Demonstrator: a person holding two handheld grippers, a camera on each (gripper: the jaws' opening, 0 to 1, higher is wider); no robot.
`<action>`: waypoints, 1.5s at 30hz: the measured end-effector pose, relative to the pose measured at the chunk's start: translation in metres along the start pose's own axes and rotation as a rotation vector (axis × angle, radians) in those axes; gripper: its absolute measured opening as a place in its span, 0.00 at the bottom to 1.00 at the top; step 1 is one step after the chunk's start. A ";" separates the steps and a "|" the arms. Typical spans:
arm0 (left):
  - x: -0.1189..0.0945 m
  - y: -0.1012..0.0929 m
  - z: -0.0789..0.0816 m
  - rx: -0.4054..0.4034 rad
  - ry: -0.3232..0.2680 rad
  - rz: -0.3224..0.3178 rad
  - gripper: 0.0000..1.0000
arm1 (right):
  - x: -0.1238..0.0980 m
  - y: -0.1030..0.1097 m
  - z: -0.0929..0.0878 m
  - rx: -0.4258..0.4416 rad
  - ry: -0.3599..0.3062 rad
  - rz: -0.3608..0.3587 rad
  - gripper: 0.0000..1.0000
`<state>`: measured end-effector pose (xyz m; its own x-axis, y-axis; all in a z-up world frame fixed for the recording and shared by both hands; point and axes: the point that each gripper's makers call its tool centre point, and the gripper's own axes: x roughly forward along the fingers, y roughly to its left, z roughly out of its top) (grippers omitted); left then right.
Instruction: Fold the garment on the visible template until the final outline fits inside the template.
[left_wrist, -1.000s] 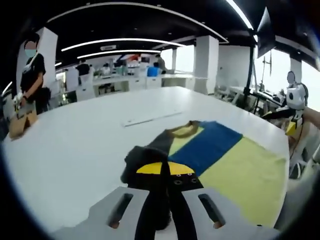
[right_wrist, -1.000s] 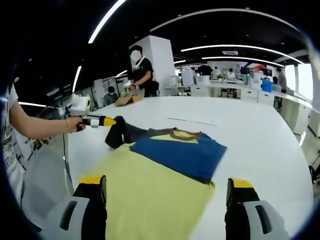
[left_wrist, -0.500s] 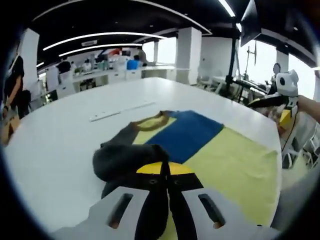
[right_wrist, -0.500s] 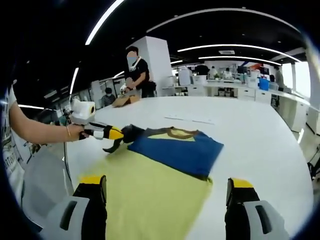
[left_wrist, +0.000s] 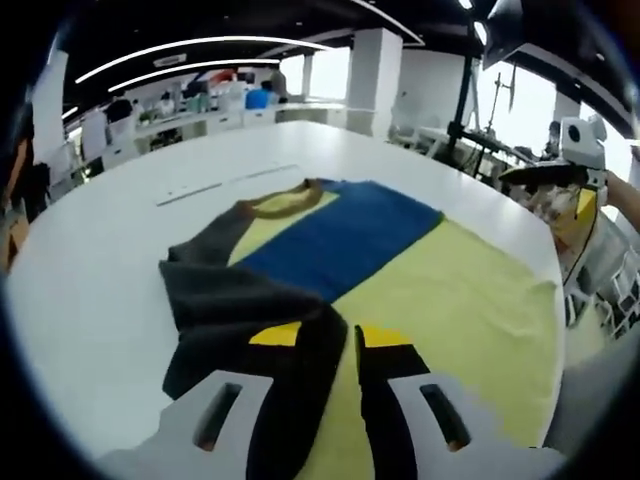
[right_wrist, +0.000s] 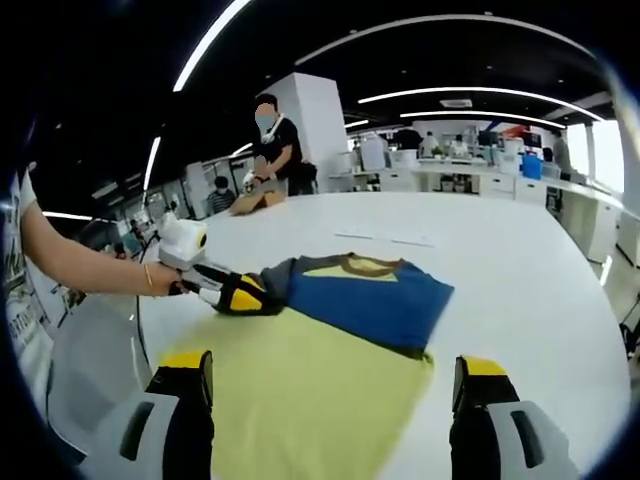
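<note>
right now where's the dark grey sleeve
In the left gripper view the dark grey sleeve lies folded over the shirt's left edge, by the left gripper.

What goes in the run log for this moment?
left tongs: shut on dark sleeve | right tongs: open, over shirt | fold unfinished

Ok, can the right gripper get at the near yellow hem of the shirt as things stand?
Probably yes: the right gripper is open, and the shirt's yellow hem lies flat between its jaws with nothing on top; the left gripper is off at the sleeve.
</note>
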<state>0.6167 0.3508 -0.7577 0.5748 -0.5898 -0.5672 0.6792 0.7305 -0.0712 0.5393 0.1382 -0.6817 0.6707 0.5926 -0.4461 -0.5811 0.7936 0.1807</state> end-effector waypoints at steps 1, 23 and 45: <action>0.000 -0.001 0.001 0.008 -0.003 0.000 0.23 | 0.000 0.001 0.000 -0.002 0.000 0.003 0.99; -0.048 0.030 -0.007 -0.026 -0.049 0.157 0.82 | -0.004 0.012 0.001 -0.013 -0.009 0.027 0.99; -0.080 0.065 -0.057 -0.251 -0.030 0.279 0.57 | -0.001 0.014 -0.001 -0.007 -0.002 0.027 0.99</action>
<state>0.5891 0.4650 -0.7644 0.7378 -0.3635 -0.5688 0.3641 0.9238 -0.1181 0.5302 0.1485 -0.6799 0.6558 0.6138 -0.4395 -0.6020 0.7765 0.1862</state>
